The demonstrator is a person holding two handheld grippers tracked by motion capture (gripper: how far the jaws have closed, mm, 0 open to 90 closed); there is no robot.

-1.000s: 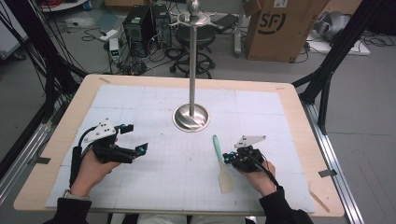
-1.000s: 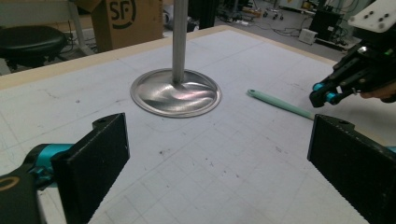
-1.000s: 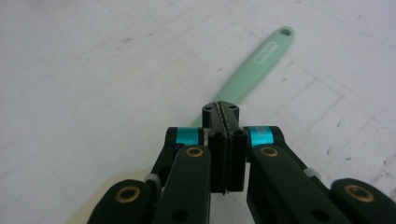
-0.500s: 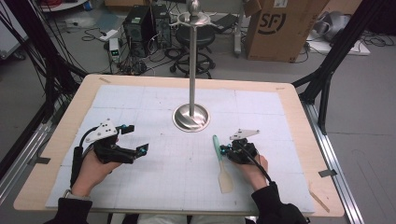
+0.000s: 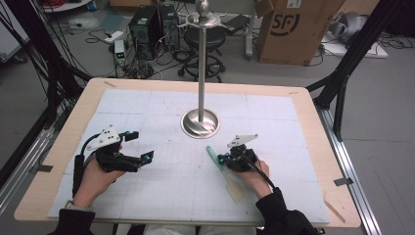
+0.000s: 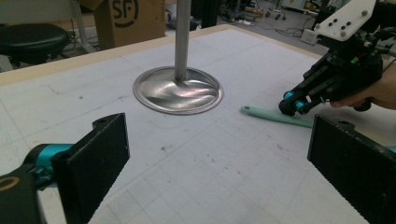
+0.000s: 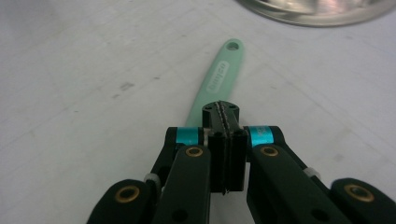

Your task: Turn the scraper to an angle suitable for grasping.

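1. Right now my spatula (image 5: 226,171) lies flat on the white mat (image 5: 171,196), near the front right, its mint-green handle (image 7: 219,77) pointing toward the steel base (image 5: 199,123) of the hanging stand (image 5: 202,58) and its pale blade nearest me.
2. It looks light and thin to me. The handle seems stiff, the translucent blade probably softer and bendy, so I judge the handle the better place to grip, about midway, clear of the hanging hole at its end.
3. Lying so flat, it gives little edge to catch; I expect it could slide on the mat if nudged.
4. My right gripper (image 7: 224,112) has its jaws pressed fully together with nothing between them, the tips poised over the handle's middle. Whether they touch it I cannot tell.
5. I judge I must open those jaws before I can take the handle.
6. My left gripper (image 6: 215,154) rests on the mat well apart from the spatula, jaws spread wide and empty.
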